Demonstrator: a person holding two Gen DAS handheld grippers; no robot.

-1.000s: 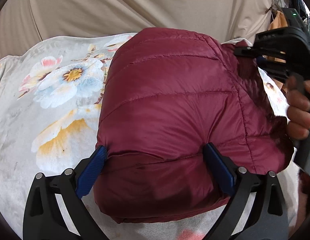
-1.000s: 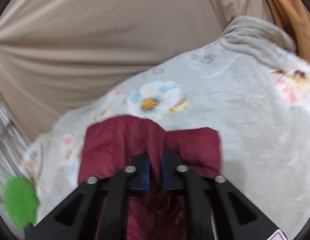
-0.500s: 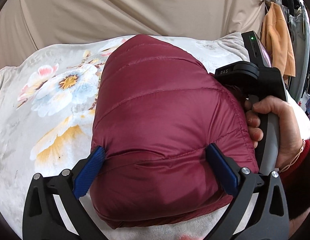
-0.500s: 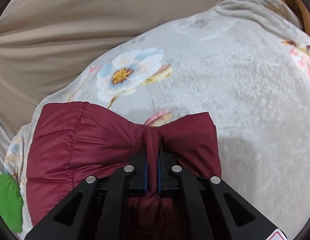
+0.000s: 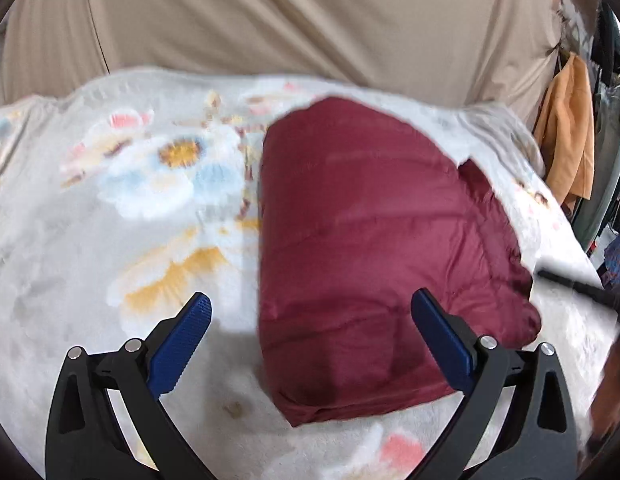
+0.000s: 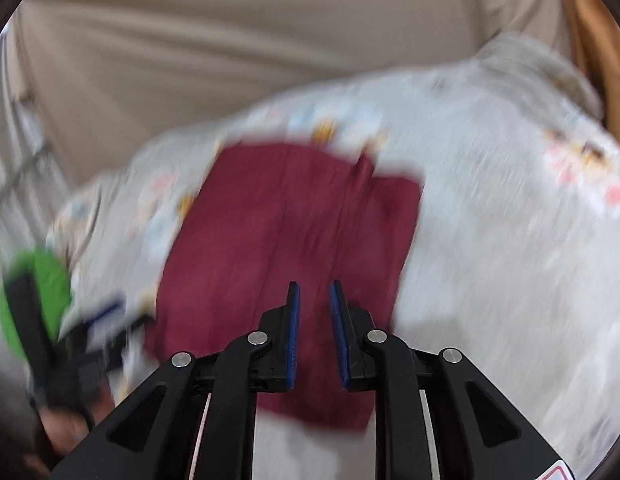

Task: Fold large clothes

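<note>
Behind everything hangs a beige curtain [image 5: 302, 20], filling the top of both views. Below it spreads a pale blanket [image 5: 90, 240] printed with large flowers in blue, pink and yellow, covering what seems to be a bed, though the surface beneath is hidden. On the blanket lies the dark red quilted jacket [image 5: 369, 248], folded into a thick rounded bundle with its folded edge nearest the left camera; in the right wrist view the same jacket [image 6: 294, 232] shows as a blurred red rectangle in the middle of the blanket. An orange garment [image 5: 569, 132] hangs at the right edge of the left view.

The left tool [image 5: 310, 320] stands wide open, holding nothing: its left blue pad is over bare blanket, and its right pad is over the near right part of the jacket. The right tool [image 6: 313, 300] is narrowly open with a small gap between its pads, and nothing is caught between them; the jacket lies beneath and beyond it. That view is badly smeared.
</note>
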